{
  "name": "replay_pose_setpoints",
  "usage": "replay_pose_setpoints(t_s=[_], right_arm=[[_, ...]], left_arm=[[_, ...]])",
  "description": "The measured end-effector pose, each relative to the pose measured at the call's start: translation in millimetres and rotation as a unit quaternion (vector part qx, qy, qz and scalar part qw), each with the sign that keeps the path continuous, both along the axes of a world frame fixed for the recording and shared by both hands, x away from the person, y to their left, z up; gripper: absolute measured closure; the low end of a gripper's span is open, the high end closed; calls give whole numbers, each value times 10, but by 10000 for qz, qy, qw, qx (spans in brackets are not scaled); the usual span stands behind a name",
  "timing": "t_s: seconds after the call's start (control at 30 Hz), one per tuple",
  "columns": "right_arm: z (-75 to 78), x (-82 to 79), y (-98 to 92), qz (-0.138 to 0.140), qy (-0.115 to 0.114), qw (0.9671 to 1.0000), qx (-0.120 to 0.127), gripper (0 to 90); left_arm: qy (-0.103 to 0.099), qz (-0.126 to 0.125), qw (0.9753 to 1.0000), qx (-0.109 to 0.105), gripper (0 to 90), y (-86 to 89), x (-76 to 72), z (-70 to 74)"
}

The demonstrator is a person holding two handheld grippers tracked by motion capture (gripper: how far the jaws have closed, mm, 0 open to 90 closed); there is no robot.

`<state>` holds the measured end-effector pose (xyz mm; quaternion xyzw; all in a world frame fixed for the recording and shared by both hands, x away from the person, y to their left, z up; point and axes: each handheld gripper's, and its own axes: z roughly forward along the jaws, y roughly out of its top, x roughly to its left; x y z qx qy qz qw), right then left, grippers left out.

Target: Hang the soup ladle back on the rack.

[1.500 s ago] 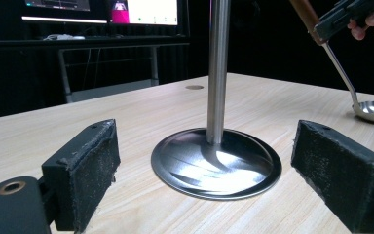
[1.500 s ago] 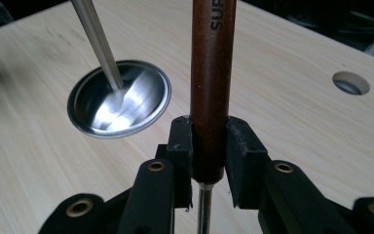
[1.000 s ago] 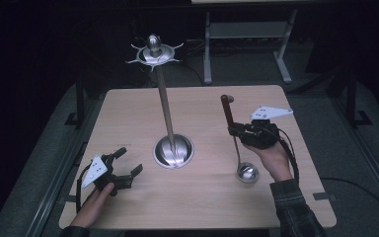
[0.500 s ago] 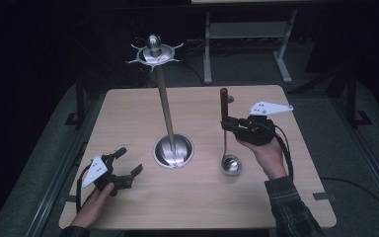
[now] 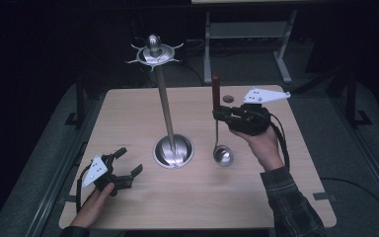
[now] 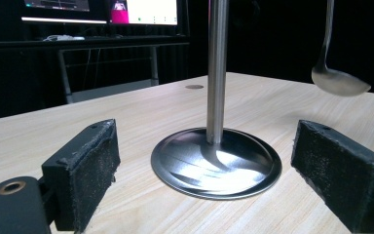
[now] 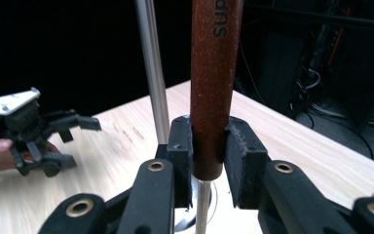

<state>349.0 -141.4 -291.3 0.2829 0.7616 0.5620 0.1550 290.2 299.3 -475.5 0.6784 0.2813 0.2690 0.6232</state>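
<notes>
Since a second ago: ladle [image 5: 217,129] has swung from leaning to upright and drifted toward the stand [image 5: 166,108]; its bowl, then low by the tabletop at my right, now hangs clear of the wood nearer the stand's base.
Right gripper [image 5: 220,115]: clamped on the ladle's brown wooden handle near its lower end, both pads pressing the sides; in the right gripper view the handle [image 7: 213,83] rises straight up between the jaws and the thin metal shank drops out below.
Left gripper [image 5: 126,165]: jaws spread wide, holding nothing, resting low at the near left of the table [image 5: 128,108], pointed at the stand's base [image 6: 216,162].
Where the ladle is: in the air, right of the stand's pole, bowl [image 6: 339,81] level with the lower part of the pole, handle top well below the hook ring [image 5: 153,53].
What the change means: I judge the ladle is being squared up to hang; upright is the pose it needs, but it has to rise a good deal before the handle end can meet a hook.
Risk: the hanging bowl could knock the pole on approach; my idle left side sits ready to steady the base.
</notes>
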Motion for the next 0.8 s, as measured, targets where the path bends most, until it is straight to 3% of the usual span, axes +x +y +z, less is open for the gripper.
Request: replay_pose_setpoints(t_s=[0.37, 0.8], right_arm=[[312, 35, 177, 313, -127, 9993, 155, 737], [532, 60, 399, 566, -250, 9980, 128, 737]], left_arm=[[3, -4, 10000, 7, 97, 3, 0, 1], [2, -13, 10000, -2, 97, 2, 0, 0]])
